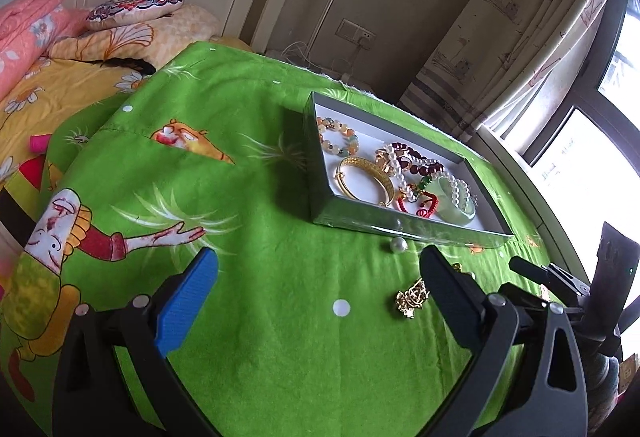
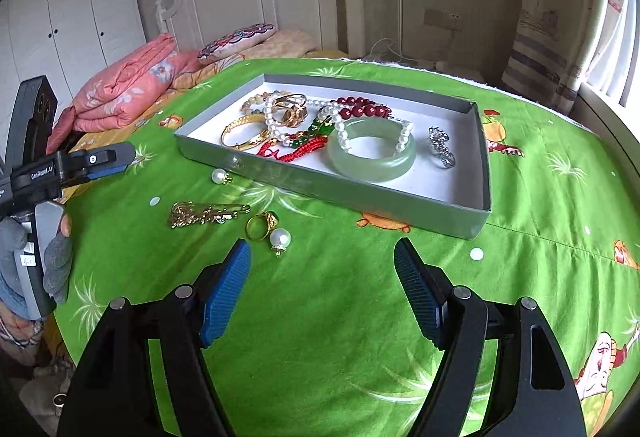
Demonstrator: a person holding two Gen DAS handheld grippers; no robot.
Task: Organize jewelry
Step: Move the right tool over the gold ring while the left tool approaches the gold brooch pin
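**Right wrist view: loose jewelry lies short of the tray**

On the green cloth (image 2: 320, 317), the right gripper (image 2: 322, 257) stands with jaws apart and empty, a gold ring (image 2: 260, 225) and pearl earring (image 2: 280, 238) just ahead of its left finger. The left gripper (image 1: 320, 269) is spread wide, empty. The grey tray (image 2: 460, 213) holds a jade bangle (image 2: 372, 153), a gold bangle (image 2: 244, 135), pearl and red beads.

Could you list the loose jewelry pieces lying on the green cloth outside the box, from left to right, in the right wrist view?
Gold brooch → pearl near the box wall → gold ring → pearl earring.
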